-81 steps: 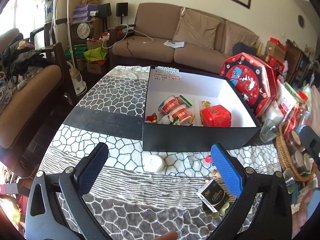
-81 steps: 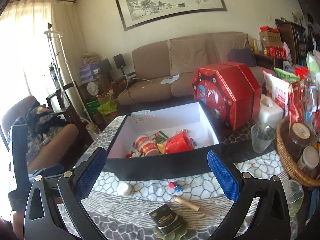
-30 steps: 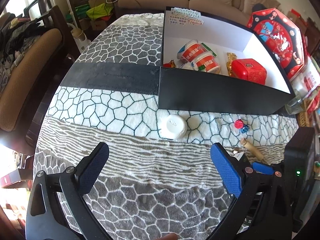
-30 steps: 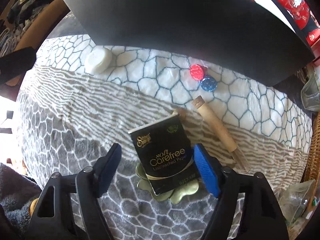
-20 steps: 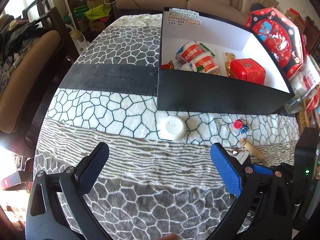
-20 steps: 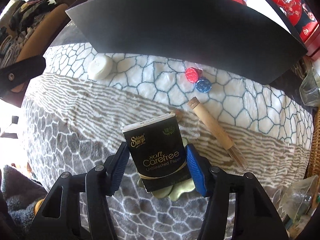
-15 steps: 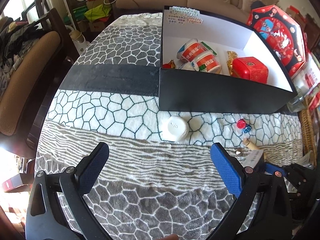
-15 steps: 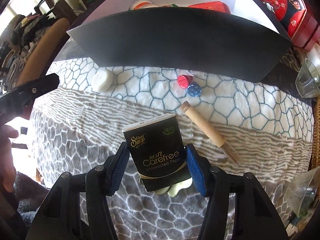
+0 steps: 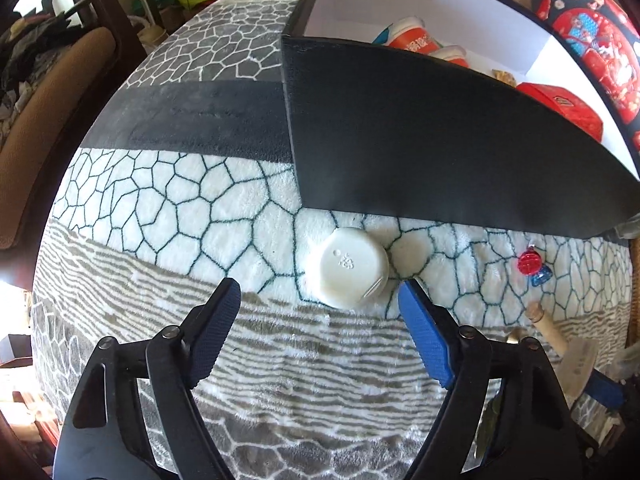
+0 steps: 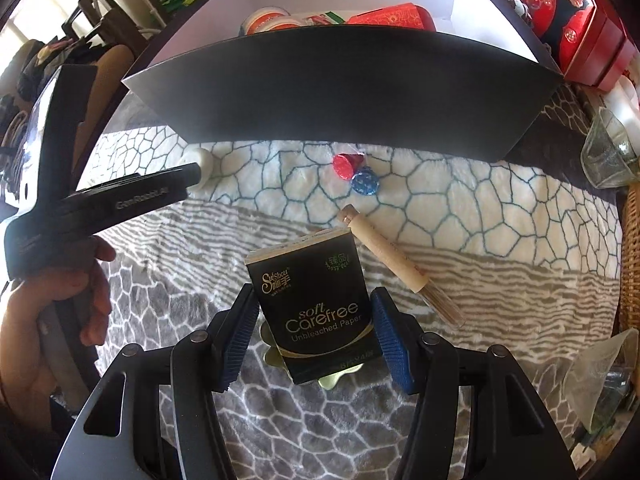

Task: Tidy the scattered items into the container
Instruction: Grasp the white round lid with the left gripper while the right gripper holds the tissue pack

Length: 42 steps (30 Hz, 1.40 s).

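Observation:
My right gripper (image 10: 312,336) is shut on a black tissue pack (image 10: 316,312), lifted above a gold flower-shaped piece (image 10: 332,376) on the patterned cloth. A white round jar (image 9: 347,267) lies on the cloth just beyond my left gripper (image 9: 320,298), whose jaws are closing; the jar sits ahead of the blue pads, which are not touching it. The black box with white inside (image 9: 420,140) stands behind, holding cups and a red tin (image 9: 560,108). In the right wrist view the left gripper (image 10: 120,200) reaches toward the jar (image 10: 200,160).
Red and blue wrapped candies (image 10: 356,174) and a wooden tube (image 10: 388,256) lie between the jar and the pack. A glass (image 10: 608,152), a wicker basket (image 10: 632,264) and a red octagonal box (image 10: 560,4) crowd the right side. A person's hand (image 10: 48,320) holds the left gripper.
The left gripper dropped toward the white jar and its jaws narrowed. The right gripper closed on the tissue pack and raised it off the cloth.

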Tool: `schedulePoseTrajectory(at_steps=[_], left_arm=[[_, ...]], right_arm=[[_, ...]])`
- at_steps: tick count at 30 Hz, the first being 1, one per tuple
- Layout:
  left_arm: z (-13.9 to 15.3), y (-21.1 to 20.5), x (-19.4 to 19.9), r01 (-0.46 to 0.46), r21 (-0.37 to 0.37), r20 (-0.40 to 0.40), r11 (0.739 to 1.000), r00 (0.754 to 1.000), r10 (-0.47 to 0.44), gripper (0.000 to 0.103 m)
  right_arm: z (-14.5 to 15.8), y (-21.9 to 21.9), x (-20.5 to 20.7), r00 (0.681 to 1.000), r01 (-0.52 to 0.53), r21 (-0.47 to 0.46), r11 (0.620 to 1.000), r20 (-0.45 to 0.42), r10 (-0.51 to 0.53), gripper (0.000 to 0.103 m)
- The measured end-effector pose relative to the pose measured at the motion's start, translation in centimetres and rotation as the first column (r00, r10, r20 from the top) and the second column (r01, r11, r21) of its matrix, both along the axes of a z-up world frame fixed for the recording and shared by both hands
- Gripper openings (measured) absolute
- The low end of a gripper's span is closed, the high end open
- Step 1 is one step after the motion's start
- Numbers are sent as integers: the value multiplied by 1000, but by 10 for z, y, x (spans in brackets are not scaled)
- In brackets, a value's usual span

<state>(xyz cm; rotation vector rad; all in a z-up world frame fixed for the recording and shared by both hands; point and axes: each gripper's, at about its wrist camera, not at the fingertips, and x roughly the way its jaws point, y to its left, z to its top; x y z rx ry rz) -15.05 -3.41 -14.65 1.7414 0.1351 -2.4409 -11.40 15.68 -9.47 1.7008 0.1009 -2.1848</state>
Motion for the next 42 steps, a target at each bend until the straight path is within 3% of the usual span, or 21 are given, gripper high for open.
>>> schedulePoseTrajectory(at_steps=[8,17,26,28,32,42], left_arm=[[-19,20,-13,20,-60,21,998,1000,-19,79],[-23,19,-19,-26,-4,21,1000,999,26,78],[-18,20,-18,-12,7,21,1000,1000,12,55],[-16,19,-18,-12,13,21,1000,1000,12,47],[-10,17,-16,2,82,36,997,999,-4,47],[34,24,-1,64,141,-40,988,997,-59,47]], right_arm=[[-1,-2,-1,1000,-4,2,1000,-2,4,59],[0,8,-4,1000,7,3,1000,-5,-7,59],[2,21,-5,999,35,1,999,-8,-35,59],[3,22,-5,999,38,-2,999,-9,-38,59],[3,23,-6,999,43,-1,999,-9,-43,59],[6,23,-8,998,64,-18,998,-13,-64,59]])
